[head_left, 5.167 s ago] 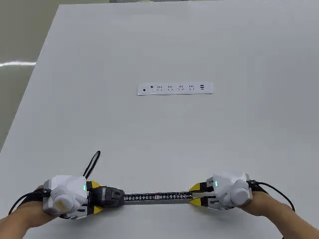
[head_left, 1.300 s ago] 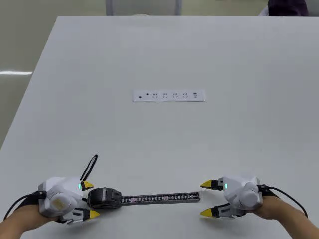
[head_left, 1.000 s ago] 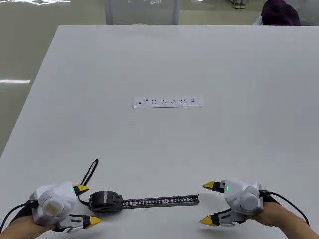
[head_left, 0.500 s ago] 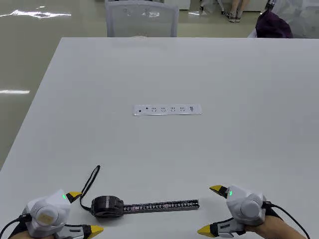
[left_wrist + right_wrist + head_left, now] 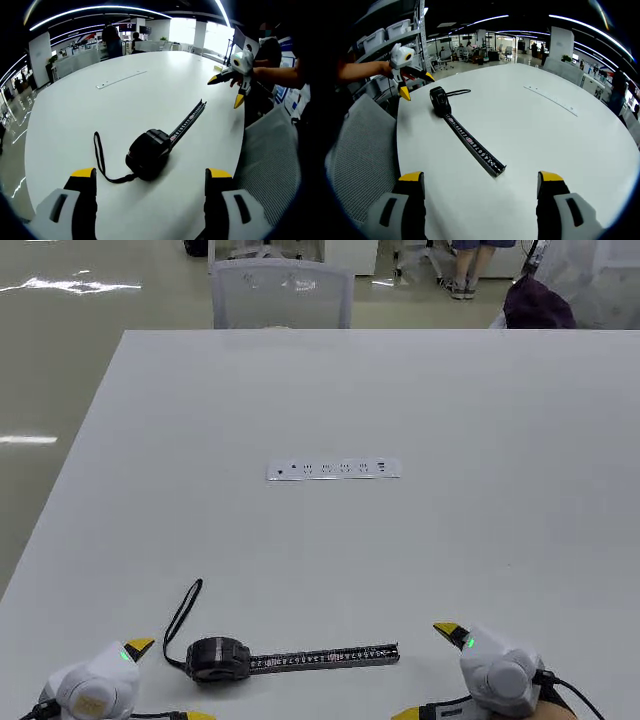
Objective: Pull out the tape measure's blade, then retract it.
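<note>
The left hand-held gripper (image 5: 168,680) is hanging released, jaws wide, gripping nothing; the right hand-held gripper (image 5: 426,672) is gaping the same way. Just ahead of the left one, the black round-cased tape measure (image 5: 217,658) is lying on the white table (image 5: 400,390). Its dark marked blade (image 5: 325,657) is stretching flat toward the right one, ending just short of it. A black cord loop (image 5: 183,608) is trailing beyond the case. The case is looking hard and weighty, best squeezed across its flat sides. The blade is probably thin and springy, so I'd pinch its end. Any lock button is too small to make out, and the head view is cutting off the lower jaws.
</note>
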A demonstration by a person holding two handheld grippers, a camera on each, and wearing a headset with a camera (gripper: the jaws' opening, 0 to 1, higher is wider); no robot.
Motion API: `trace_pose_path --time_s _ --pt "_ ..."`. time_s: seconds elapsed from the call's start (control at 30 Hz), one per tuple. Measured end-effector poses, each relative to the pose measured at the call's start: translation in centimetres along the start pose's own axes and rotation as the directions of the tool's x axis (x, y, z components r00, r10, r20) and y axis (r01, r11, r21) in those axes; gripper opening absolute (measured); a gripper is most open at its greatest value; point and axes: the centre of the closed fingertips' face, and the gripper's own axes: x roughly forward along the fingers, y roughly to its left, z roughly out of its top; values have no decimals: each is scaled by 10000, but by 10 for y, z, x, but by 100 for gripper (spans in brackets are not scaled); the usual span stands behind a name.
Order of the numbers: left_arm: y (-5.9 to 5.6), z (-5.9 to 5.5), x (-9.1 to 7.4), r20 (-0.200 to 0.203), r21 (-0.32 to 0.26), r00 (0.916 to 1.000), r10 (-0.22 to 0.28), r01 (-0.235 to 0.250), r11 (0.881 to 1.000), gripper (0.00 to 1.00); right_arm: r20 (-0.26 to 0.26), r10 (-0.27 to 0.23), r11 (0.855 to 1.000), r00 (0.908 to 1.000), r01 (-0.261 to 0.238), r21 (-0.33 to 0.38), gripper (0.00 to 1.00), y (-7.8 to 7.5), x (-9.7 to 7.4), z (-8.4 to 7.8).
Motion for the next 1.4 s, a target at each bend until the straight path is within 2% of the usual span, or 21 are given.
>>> trace_pose_path --time_s 0.1,0.27,0.33,0.43,0.6,0.8,1.03,1.4 --pt "-2 2 -3 140 -224 9998 169 -166 9996 89 147 -312 9993 9994 310 188 95 -1 -3 4" --pt "-8 1 -4 161 -311 9995 286 -281 9991 90 265 -438 9984 9987 428 374 96 5 -8 9" --pt "-8 3 -5 273 -500 9989 391 -377 9980 90 251 -571 9973 9980 559 473 96 5 -9 8" --pt "-8 2 -6 234 -681 9980 583 -565 9961 92 209 -672 9961 9975 659 581 96 7 -10 6" --pt "-14 6 -10 345 -988 9955 877 -839 9916 96 261 -993 9920 9947 969 815 97 8 -14 8" --pt "-18 6 -14 357 -1274 9931 1116 -1062 9861 98 235 -1156 9894 9930 1130 916 97 12 -16 7" --pt "-20 4 -21 443 -1648 9874 1516 -1425 9760 99 322 -1341 9845 9904 1295 1181 97 15 -17 9" --pt "-23 3 -23 411 -2446 9762 2128 -1967 9495 99 385 -1529 9788 9875 1459 1437 97 19 -15 13"
